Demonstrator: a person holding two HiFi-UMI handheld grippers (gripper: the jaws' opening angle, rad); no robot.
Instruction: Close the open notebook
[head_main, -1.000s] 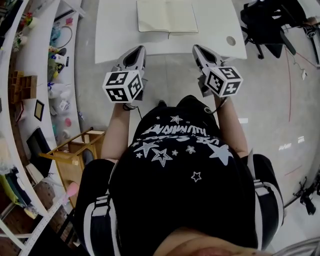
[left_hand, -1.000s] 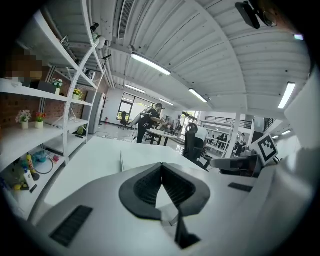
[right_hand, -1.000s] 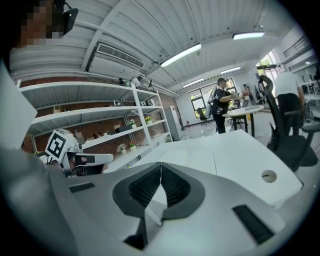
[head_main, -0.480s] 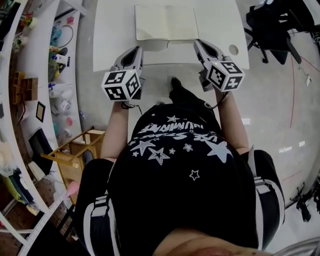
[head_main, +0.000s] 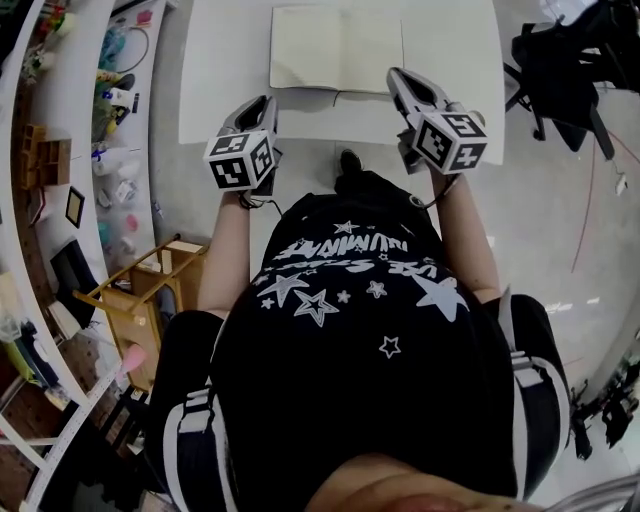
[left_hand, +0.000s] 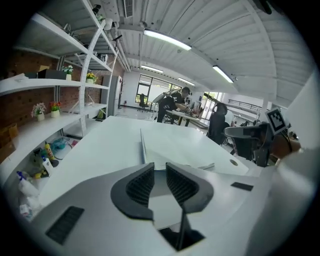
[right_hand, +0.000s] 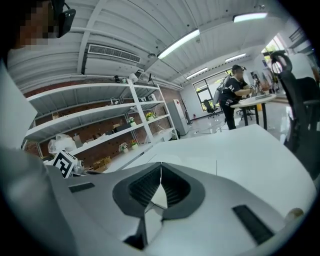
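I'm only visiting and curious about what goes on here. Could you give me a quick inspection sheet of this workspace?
Surface: white table, smooth and plain.
Job's things: notebook lying open and flat, gripped by neither tool.
Clutter: nothing seen on the table; small items crowd the shelves to the left.
Tools: left tool has its jaws slightly apart and empty; right tool has its jaws together and empty. Both are at the table's near edge.
Cables: thin dark lead by the left wrist.
Surroundings: wooden stool, black chair, people at far desks.
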